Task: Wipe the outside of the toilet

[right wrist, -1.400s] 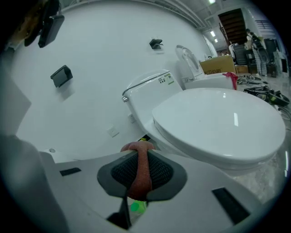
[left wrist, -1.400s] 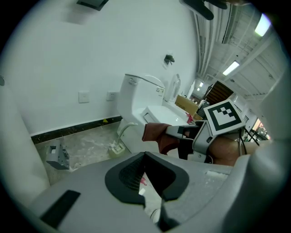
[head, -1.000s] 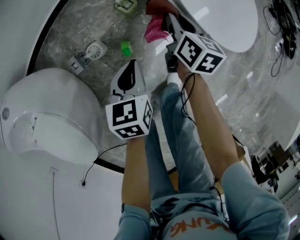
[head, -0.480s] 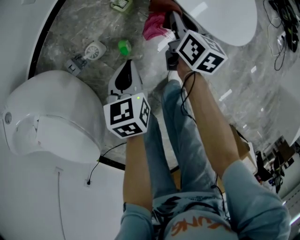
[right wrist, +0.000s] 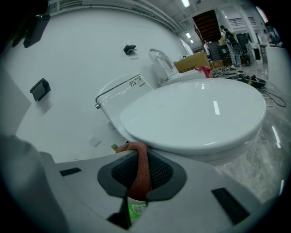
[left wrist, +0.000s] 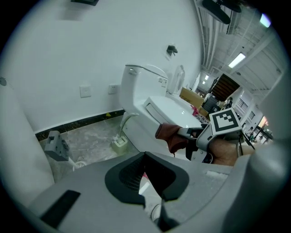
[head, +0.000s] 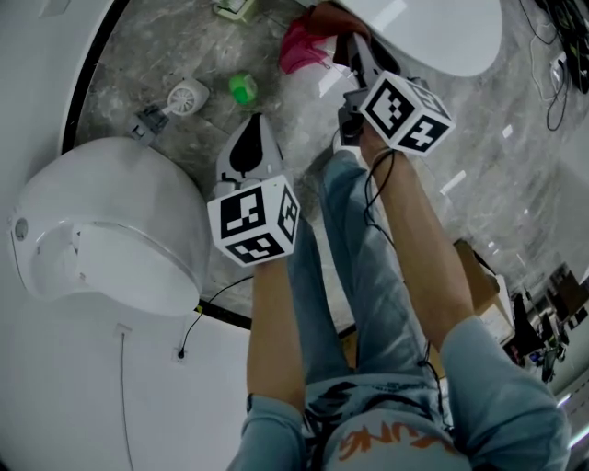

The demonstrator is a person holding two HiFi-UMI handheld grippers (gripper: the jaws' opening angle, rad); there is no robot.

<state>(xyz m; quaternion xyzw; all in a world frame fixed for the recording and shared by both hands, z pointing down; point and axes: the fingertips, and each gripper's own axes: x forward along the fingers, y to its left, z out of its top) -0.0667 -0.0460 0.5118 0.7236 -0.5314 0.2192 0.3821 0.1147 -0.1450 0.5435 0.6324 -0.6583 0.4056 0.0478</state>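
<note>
The toilet being wiped has a broad white lid (head: 433, 37) at the top of the head view; its lid (right wrist: 195, 113) and tank (right wrist: 122, 91) fill the right gripper view. My right gripper (head: 345, 41) is shut on a reddish-pink cloth (head: 306, 44), which hangs bunched against the bowl's side just below the lid's rim. That cloth (right wrist: 141, 173) runs as a strip between the jaws. My left gripper (head: 255, 124) hangs over the floor, shut and holding nothing, apart from the toilet. From the left gripper view I see the cloth (left wrist: 170, 136) pressed to the bowl (left wrist: 141, 132).
A second white toilet (head: 101, 230) stands at the left. On the marble floor lie a round brush holder (head: 189, 97), a small green object (head: 243, 89) and a pale box (head: 235, 9). Cables (head: 552, 55) trail at the top right. The person's legs are below.
My right gripper has moved slightly up and right with the cloth, closer under the lid's rim. The left gripper has barely shifted.
</note>
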